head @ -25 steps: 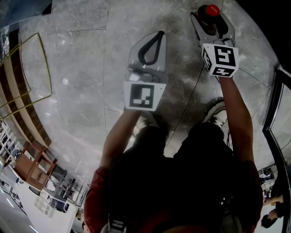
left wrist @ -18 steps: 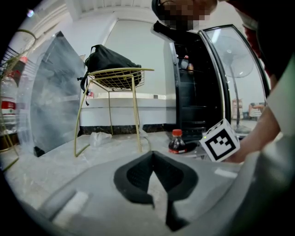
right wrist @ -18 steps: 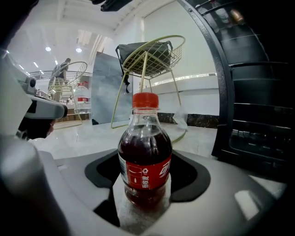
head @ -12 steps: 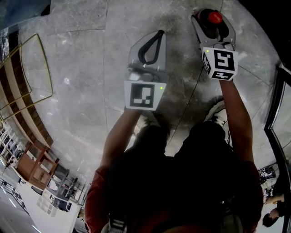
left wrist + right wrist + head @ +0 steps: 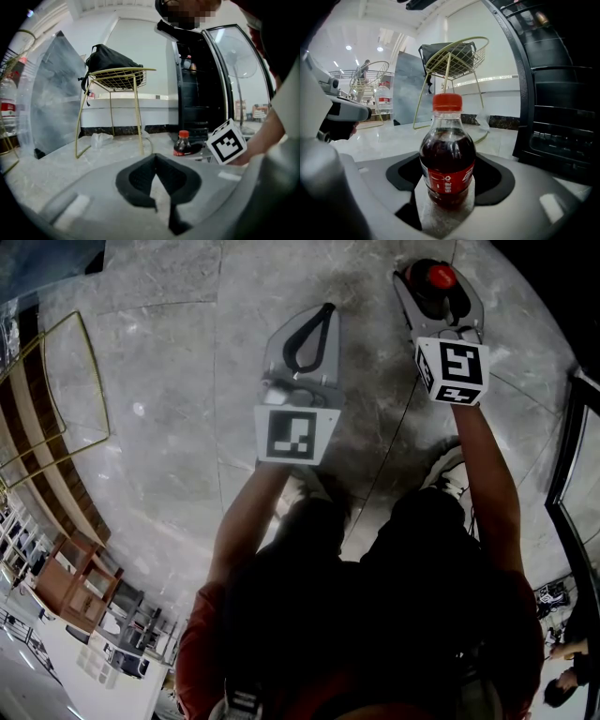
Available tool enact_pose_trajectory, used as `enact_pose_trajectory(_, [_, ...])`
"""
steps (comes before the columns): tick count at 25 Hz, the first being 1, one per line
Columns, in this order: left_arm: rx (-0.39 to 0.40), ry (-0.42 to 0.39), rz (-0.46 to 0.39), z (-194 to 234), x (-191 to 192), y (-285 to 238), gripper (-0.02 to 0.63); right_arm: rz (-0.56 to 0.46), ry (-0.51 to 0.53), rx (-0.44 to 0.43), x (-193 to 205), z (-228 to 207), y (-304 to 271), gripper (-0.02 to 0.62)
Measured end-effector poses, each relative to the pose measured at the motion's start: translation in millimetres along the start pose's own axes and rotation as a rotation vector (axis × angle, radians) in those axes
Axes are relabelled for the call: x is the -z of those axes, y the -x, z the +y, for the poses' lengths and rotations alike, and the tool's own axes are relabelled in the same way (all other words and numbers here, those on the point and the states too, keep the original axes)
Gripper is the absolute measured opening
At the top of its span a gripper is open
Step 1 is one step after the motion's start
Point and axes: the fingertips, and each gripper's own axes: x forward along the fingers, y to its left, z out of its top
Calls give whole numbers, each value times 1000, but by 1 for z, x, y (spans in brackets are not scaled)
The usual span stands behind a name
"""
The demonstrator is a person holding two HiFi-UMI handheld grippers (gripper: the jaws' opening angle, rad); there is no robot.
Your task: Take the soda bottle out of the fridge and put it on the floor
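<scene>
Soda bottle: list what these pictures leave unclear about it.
- Grip: in the right gripper view the bottle stands between the right gripper's pads, but its body hides whether they press on it.
- Label: print too small and blurred, same view.
- Base: in the head view, cap and jaws cover it.
- Fridge: right gripper view, interior dark, cut off at the right edge.

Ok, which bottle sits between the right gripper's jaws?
The soda bottle with the red cap and dark drink. The other, a clear bottle with a red label, stands far back.
</scene>
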Motion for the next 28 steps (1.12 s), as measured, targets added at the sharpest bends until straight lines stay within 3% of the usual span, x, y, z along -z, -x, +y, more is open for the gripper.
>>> enact_pose_trajectory(6, [1,-5,-4,-1,-2,0,0,-6,-2,8,-3,-1,4,310])
enact_pose_trajectory(10, [2,-11,0,-1,-1,2,0,-18,-26,19,-4,-4,10,354])
enact_pose_trajectory(23, [-8,-9,-4,1,-3,4,0,-21,-71,11,3,9,52,356])
enact_pose_trajectory(28, [-8,-14,-9,0,-4,6,0,-9,-5,-20,9,19,70,356])
